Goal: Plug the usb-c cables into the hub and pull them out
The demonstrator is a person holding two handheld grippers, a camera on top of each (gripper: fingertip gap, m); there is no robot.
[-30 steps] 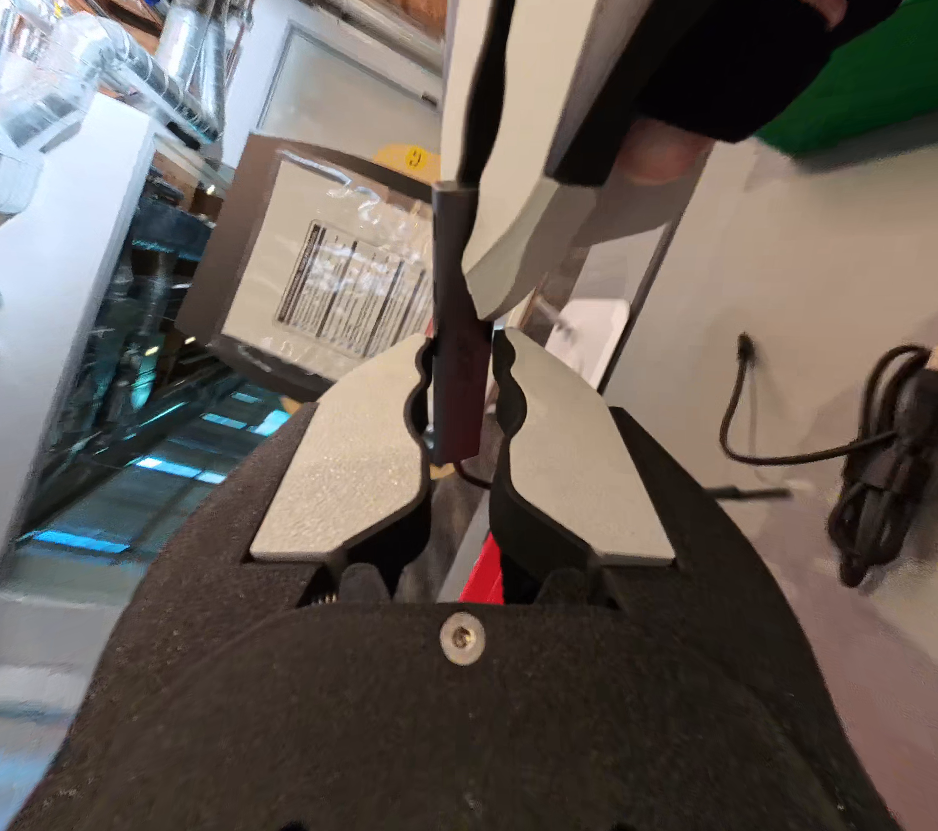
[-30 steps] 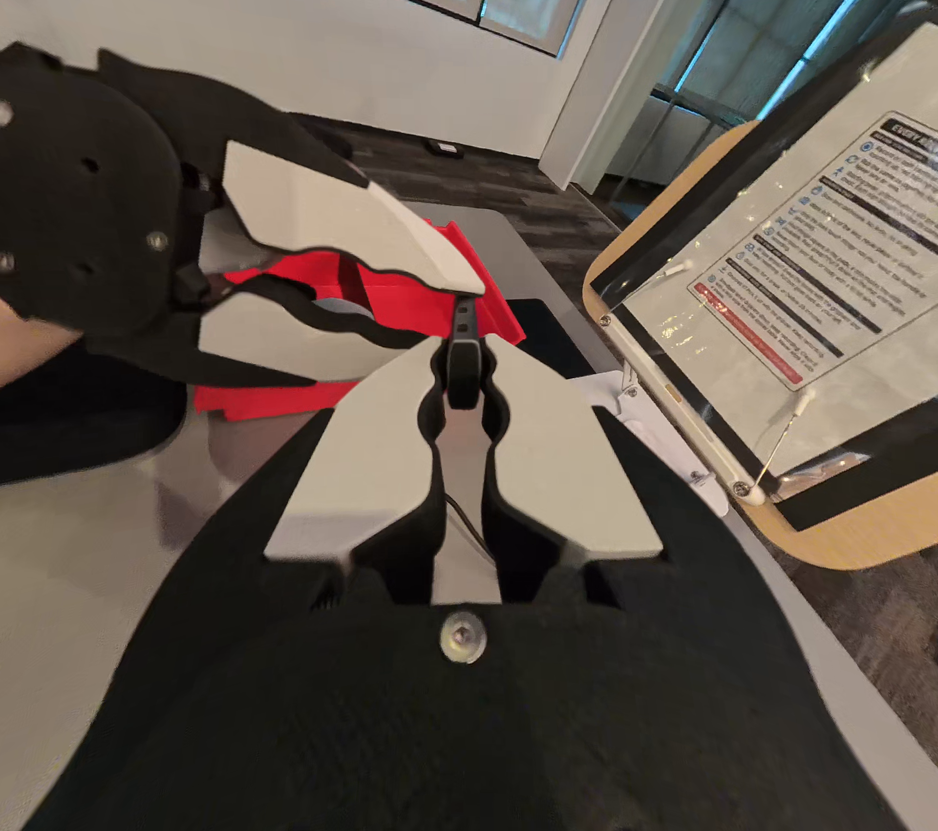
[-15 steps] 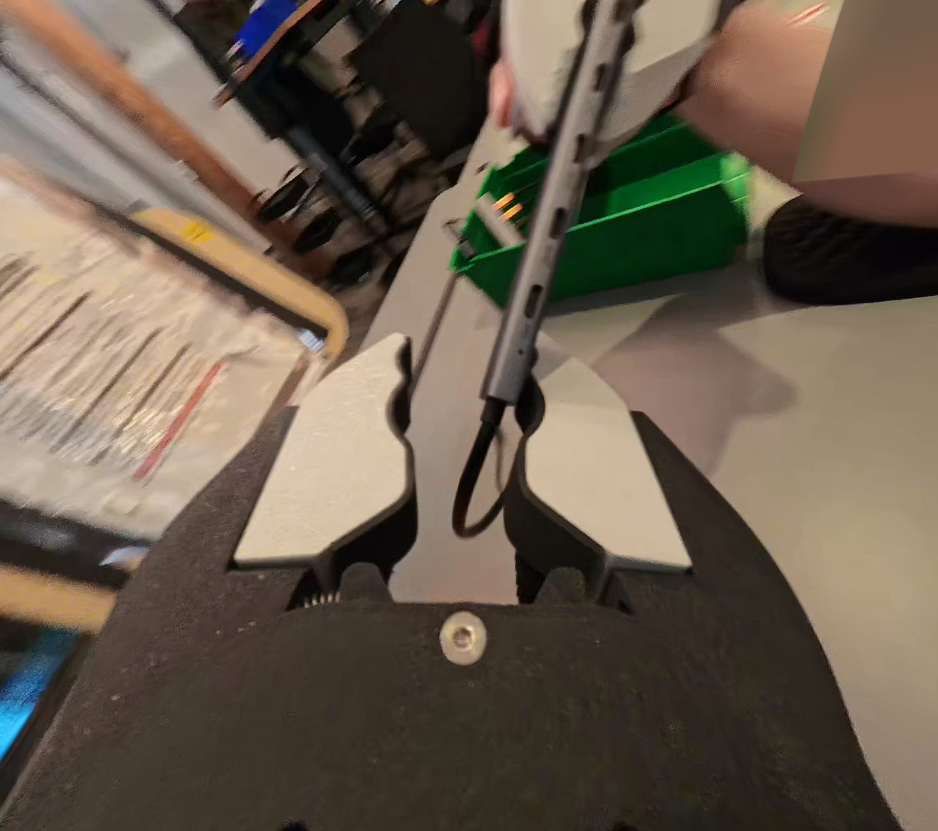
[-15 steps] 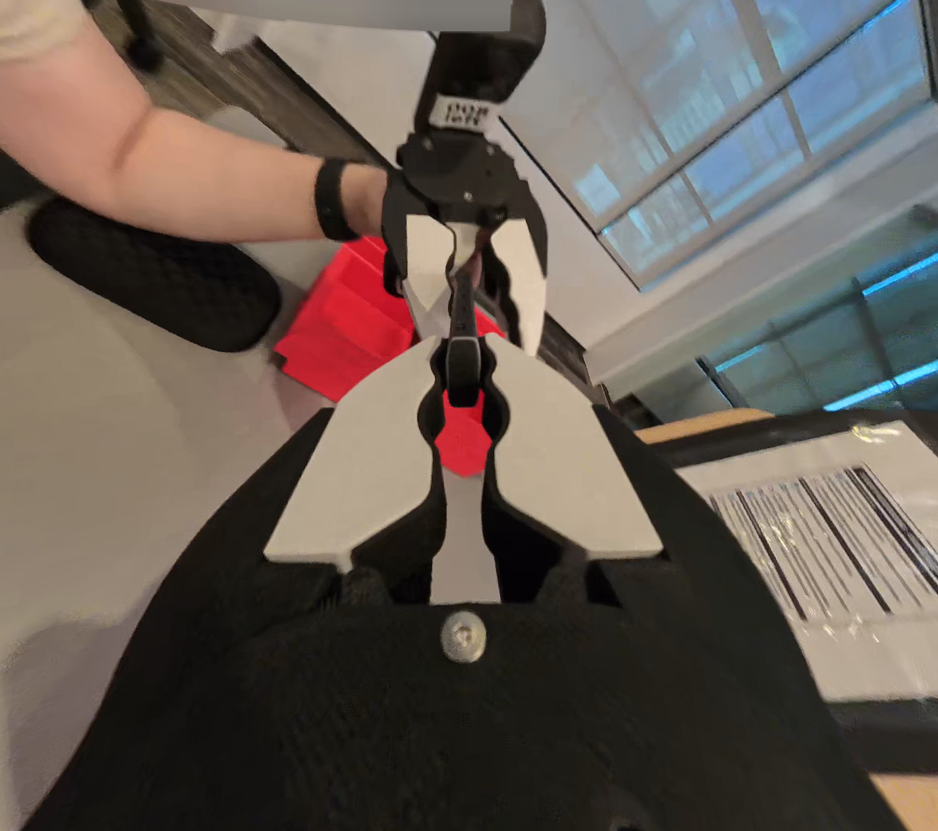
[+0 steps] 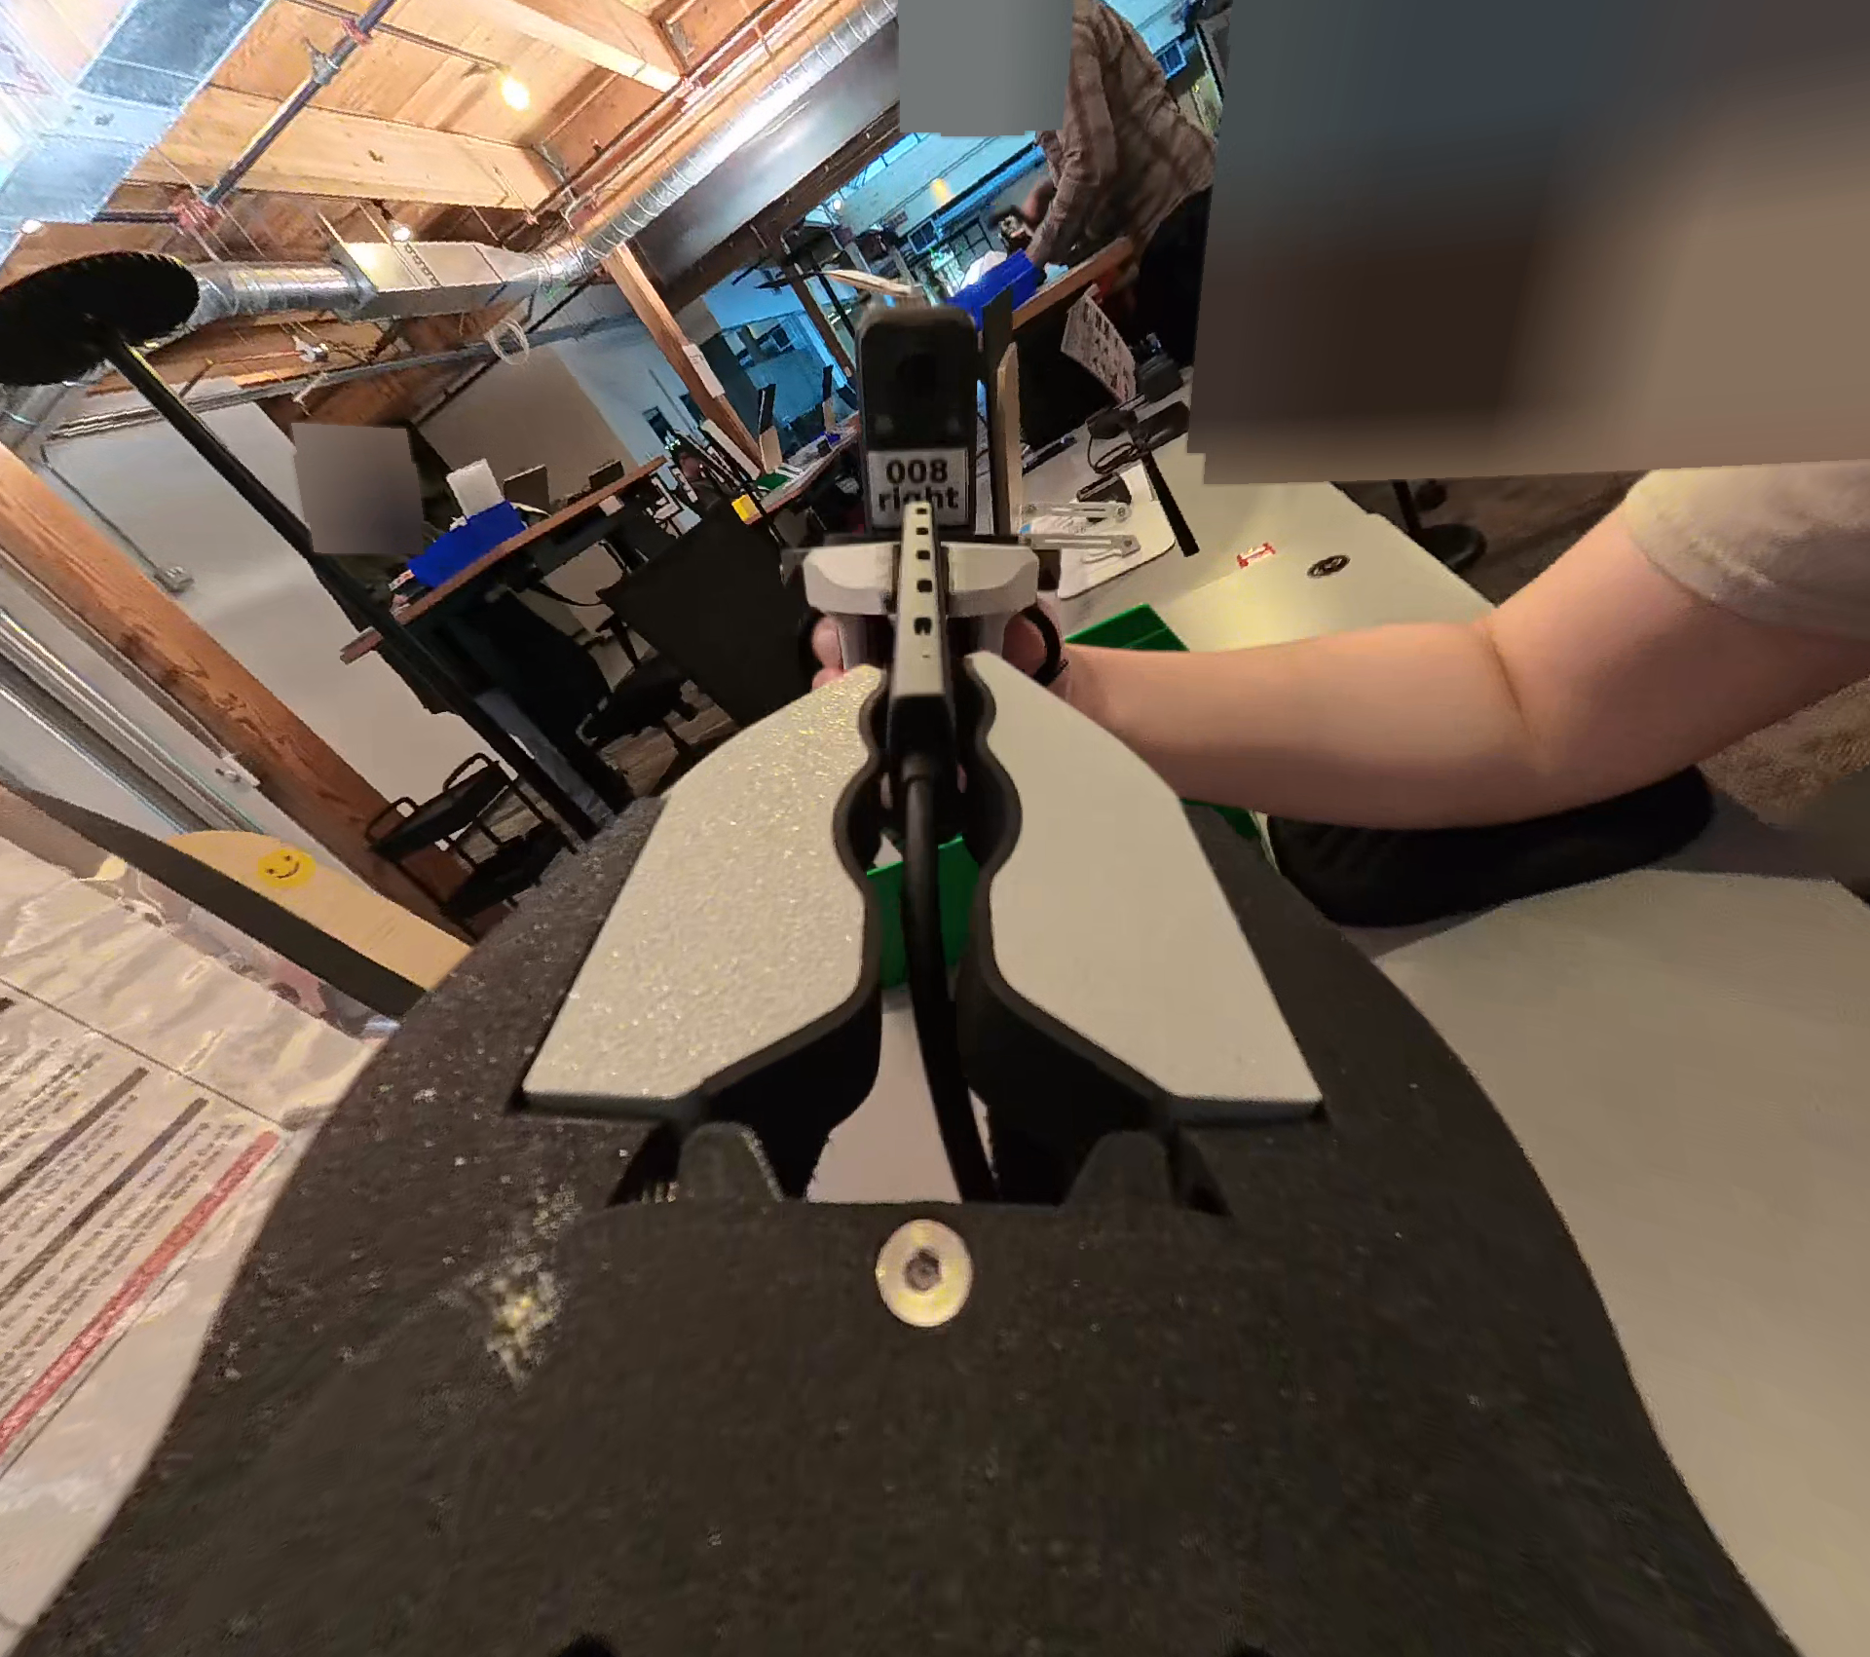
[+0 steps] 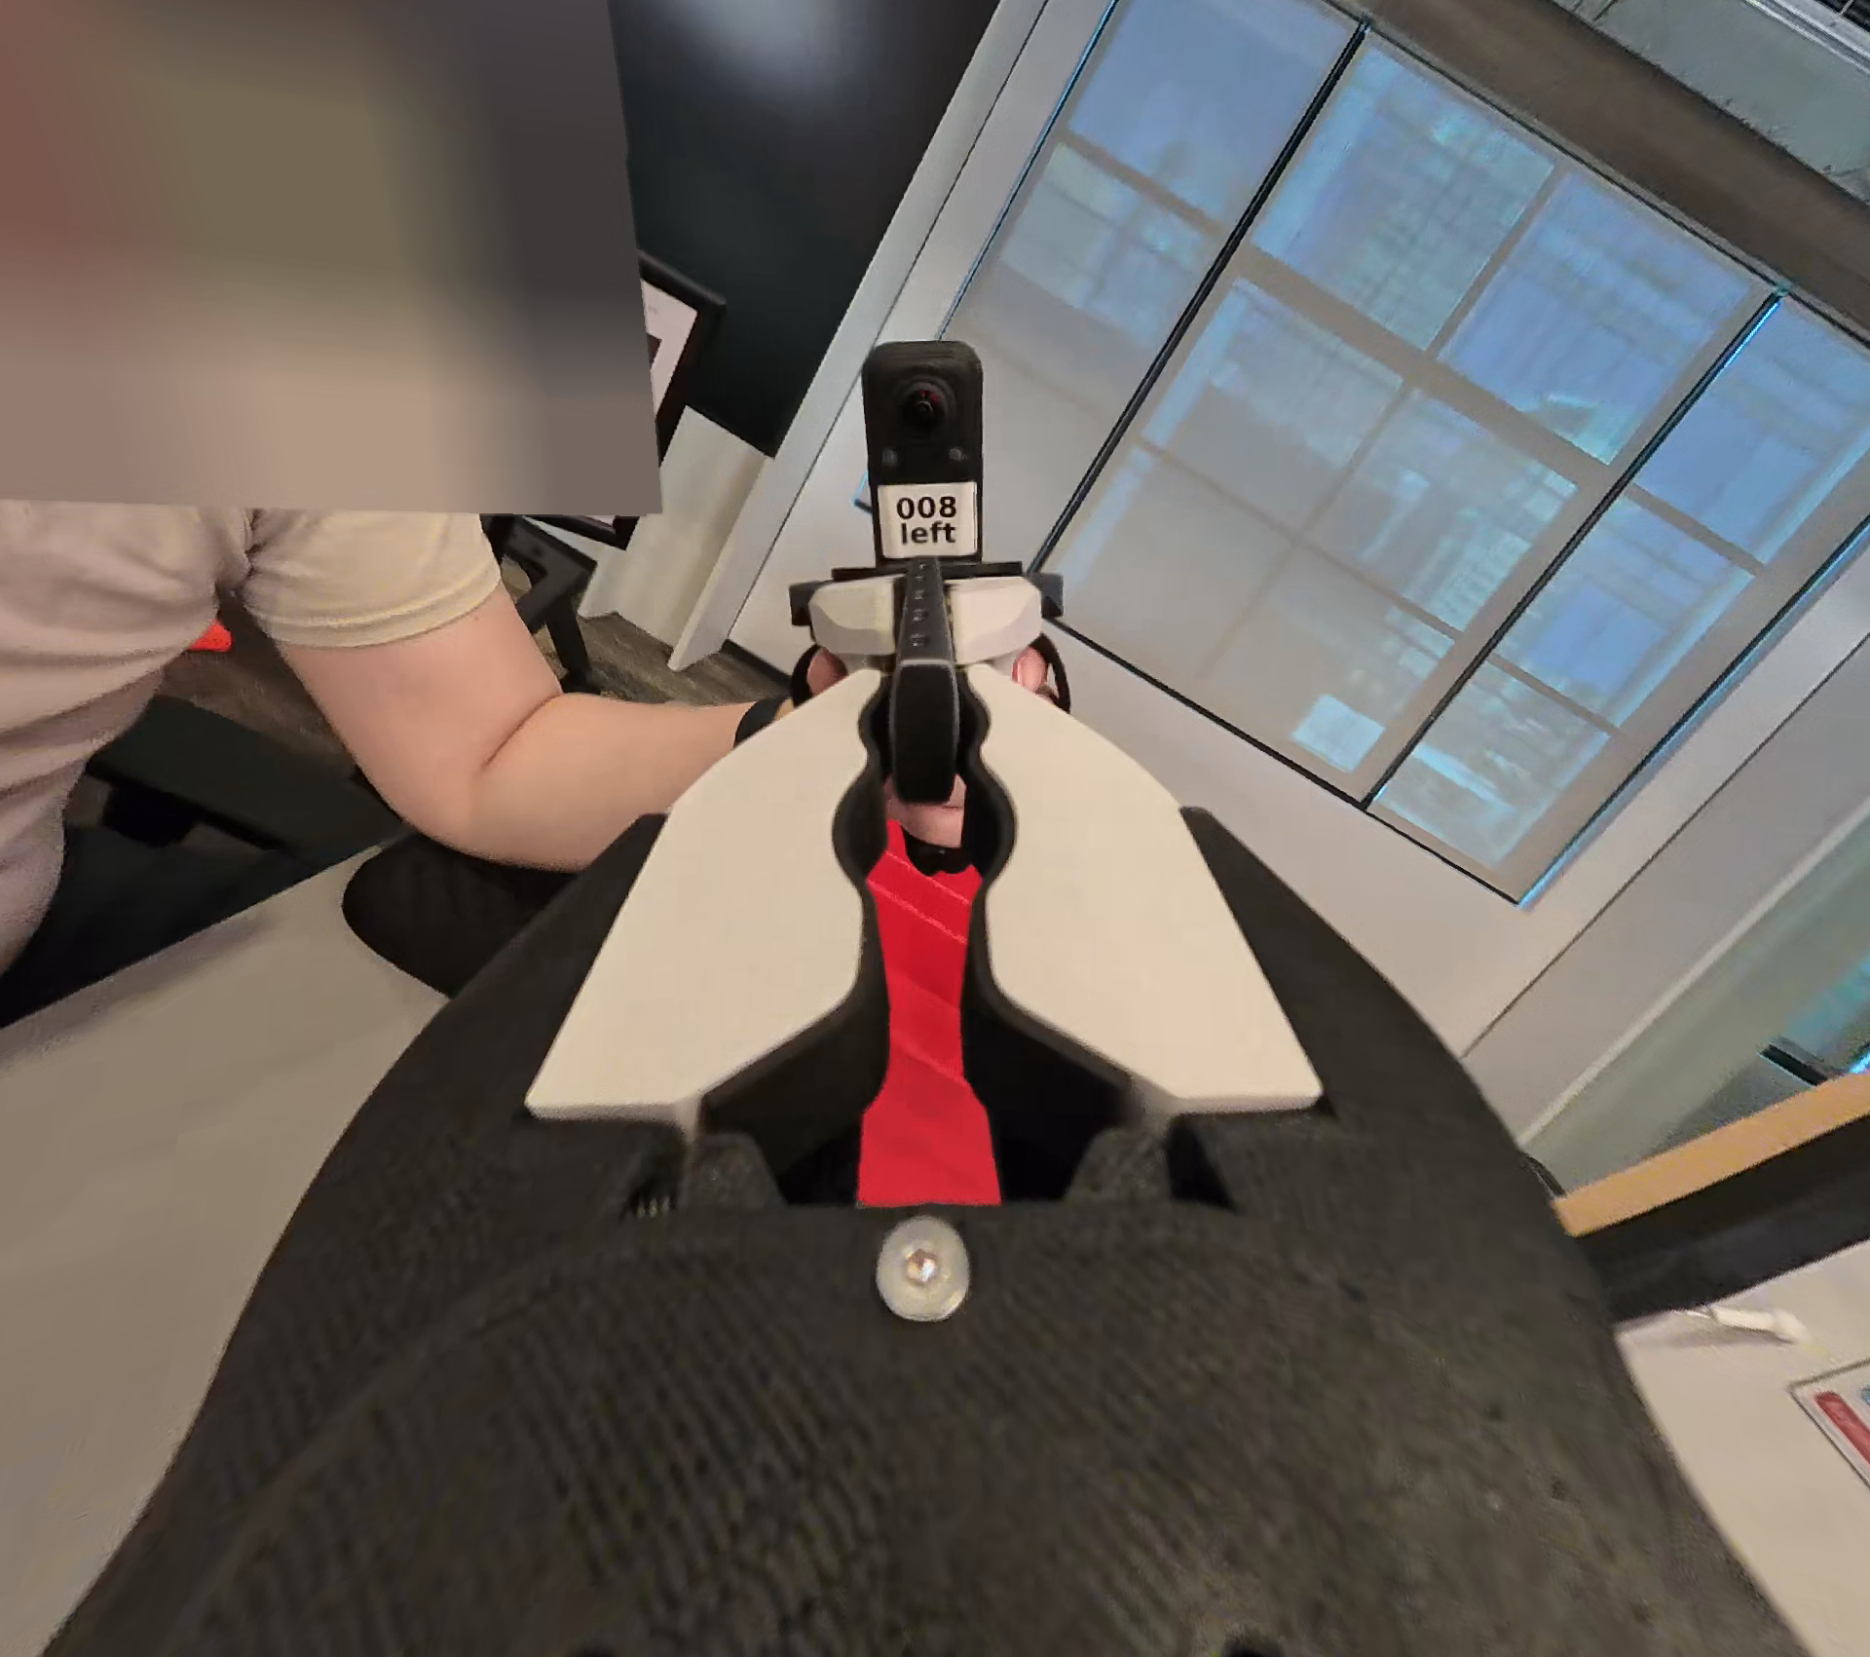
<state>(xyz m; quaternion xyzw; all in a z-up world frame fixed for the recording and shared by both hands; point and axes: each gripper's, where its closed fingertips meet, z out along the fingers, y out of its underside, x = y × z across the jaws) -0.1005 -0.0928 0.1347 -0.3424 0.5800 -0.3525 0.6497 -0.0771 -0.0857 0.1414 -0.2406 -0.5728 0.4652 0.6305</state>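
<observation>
Jaws of left gripper [image 5: 919,733] and right gripper [image 6: 923,733] pinch opposite ends of one slim hub [image 5: 919,637]; twisting could bend it or slip a grip.

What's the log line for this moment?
left gripper: shut on hub | right gripper: shut on usb-c plug | plug at hub's end, seating unclear

The hub [image 5: 919,617] hides its far end between the right gripper [image 5: 921,586] fingers, and its black cable [image 5: 936,981] drops out of sight behind the left gripper [image 5: 921,698] body. In the right wrist view, the red bin [image 6: 926,1032] shows only as a strip between the fingers, and whether the plug [image 6: 923,738] is seated cannot be told.
</observation>
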